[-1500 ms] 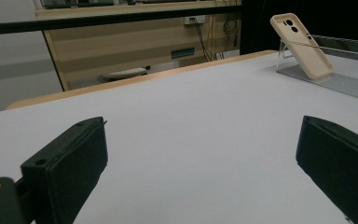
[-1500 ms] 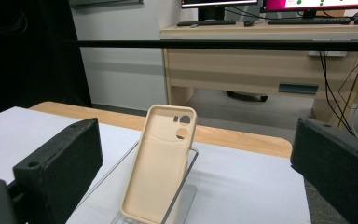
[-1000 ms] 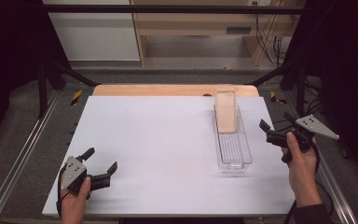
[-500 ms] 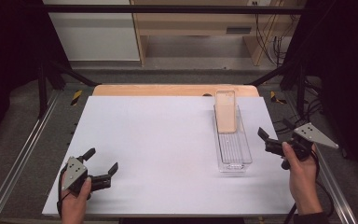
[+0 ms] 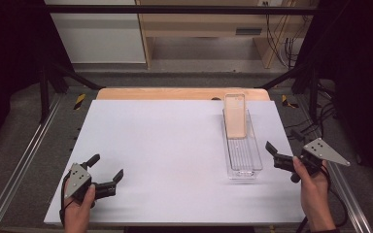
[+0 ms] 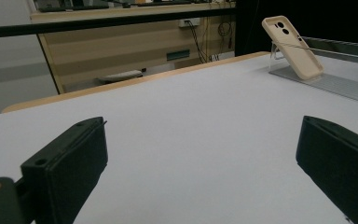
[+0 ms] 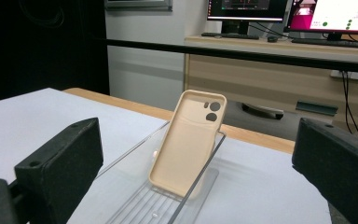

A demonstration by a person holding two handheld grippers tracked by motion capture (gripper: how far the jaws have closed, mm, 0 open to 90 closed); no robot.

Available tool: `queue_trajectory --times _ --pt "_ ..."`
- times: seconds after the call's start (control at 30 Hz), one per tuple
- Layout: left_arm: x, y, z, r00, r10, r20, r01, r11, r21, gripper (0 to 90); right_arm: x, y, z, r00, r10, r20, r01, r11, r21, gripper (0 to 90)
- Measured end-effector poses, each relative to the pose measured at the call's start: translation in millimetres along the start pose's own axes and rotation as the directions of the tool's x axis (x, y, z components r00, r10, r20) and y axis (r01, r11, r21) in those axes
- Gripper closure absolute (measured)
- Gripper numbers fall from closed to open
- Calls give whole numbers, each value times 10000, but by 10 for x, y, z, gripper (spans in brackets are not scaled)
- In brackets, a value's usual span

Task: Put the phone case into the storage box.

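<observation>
Leaning phone case (image 7: pixel 187 142) beyond right claw (image 7: pixel 193 186) (apart)

Phone case (image 7: pixel 186 142) foot hidden in clear tray (image 7: pixel 135 196), tray's near end cut off below

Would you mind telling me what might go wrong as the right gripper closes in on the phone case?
The phone case merely leans tilted in the clear tray, so a nudge from the open right gripper might topple it. The tray sits near the table edge and looks light; it could slide. The left gripper is far away, so it cannot steady anything.
</observation>
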State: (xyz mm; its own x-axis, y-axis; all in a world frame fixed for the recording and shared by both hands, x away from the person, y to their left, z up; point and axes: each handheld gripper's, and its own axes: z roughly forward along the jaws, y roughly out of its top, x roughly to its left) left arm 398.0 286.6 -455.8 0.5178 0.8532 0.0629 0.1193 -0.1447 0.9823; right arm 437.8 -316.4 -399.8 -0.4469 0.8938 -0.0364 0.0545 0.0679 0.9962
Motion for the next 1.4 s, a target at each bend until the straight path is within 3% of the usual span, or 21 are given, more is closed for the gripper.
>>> queue_trajectory --times 0.93,1.4 --pt "-9 -5 -91 9999 -44 132 46 9999 -106 21 113 -311 -53 9967 739 -350 -742 9972 -72 24" --pt "15 -12 -146 9998 -41 183 45 9998 -211 22 183 -400 -70 9971 536 -548 -551 9982 -250 24"
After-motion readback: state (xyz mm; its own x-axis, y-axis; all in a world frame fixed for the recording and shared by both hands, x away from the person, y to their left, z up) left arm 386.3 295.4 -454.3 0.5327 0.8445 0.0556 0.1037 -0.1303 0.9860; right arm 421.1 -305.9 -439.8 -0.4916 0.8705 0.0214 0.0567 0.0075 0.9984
